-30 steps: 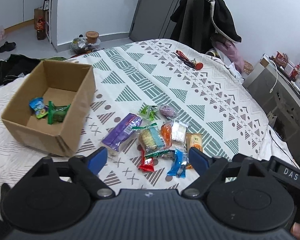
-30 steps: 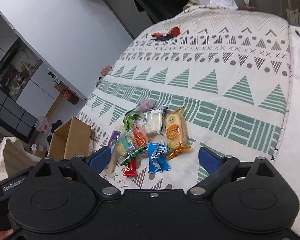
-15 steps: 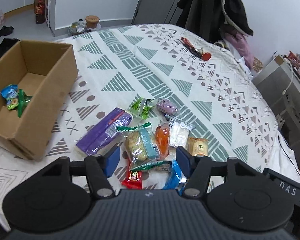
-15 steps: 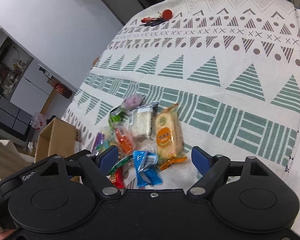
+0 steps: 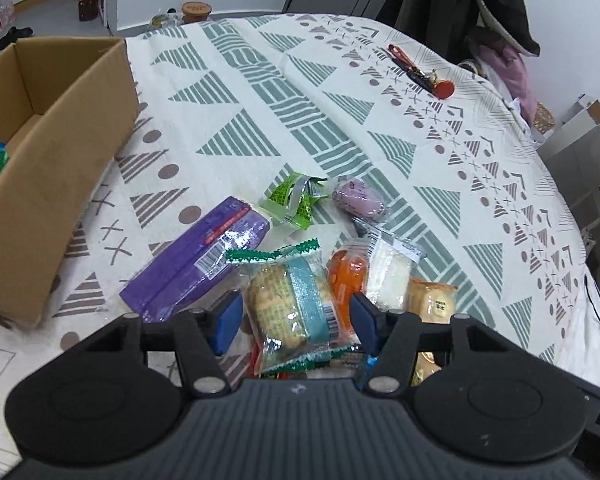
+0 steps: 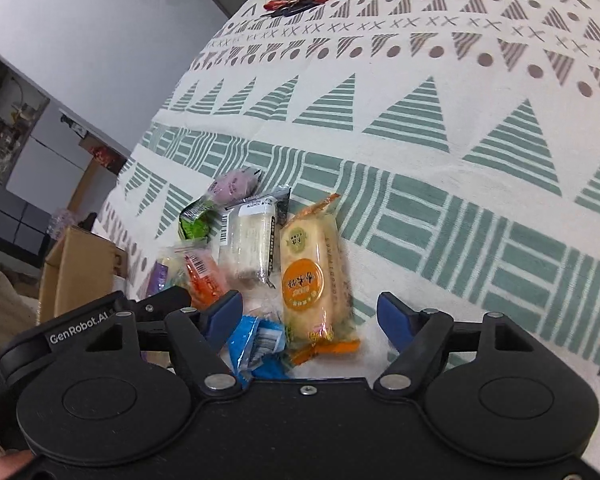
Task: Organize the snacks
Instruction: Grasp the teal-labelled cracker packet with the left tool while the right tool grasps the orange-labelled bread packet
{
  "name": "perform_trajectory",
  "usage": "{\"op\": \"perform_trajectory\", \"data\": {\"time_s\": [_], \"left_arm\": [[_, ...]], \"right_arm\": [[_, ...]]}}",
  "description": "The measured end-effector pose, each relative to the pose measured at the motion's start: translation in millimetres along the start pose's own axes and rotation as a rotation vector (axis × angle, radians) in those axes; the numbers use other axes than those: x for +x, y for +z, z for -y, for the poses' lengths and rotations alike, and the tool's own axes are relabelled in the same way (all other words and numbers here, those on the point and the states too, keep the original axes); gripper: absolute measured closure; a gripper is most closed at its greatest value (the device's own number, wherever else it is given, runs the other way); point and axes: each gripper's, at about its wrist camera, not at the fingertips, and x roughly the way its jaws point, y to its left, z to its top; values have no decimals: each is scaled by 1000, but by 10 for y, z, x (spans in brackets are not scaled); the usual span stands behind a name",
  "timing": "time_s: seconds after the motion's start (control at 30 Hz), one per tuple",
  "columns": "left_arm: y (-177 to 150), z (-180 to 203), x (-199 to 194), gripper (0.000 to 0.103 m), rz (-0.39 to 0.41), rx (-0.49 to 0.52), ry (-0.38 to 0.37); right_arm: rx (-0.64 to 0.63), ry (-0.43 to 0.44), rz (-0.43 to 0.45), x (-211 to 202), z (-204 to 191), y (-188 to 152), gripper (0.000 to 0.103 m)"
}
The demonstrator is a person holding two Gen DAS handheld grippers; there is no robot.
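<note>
snack packets (image 5: 296, 264) lie clustered on the patterned cloth (image 5: 260, 92), right of the cardboard box (image 5: 56, 160).

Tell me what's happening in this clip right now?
A person is sorting wrapped snacks from a pile on a patterned cloth into a cardboard box, which already holds a few packets. The left tool is open, its fingers on either side of a clear-wrapped cracker pack with a teal band, not yet gripped. The right tool is open too, low over a yellow pastry pack with an orange label.
</note>
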Motion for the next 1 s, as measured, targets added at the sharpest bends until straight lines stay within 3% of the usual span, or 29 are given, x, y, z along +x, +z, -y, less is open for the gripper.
{"op": "perform_trajectory", "data": {"time_s": [0.27,0.33,0.47,1.0], "left_arm": [[28,8,194,45,-9,1,-2],[31,-3,199,50,-14,4,-4],[31,-57,156,54,-14,14,3],[60,-369,-550,55,60,1,-27]], "right_arm": [[-90,-59,9,243,-90,74,29],[-119,-70,16,264,-107,66,32],[-151,-111,40,260,-105,56,68],[-73,-23,115,-172,-132,-136,69]]}}
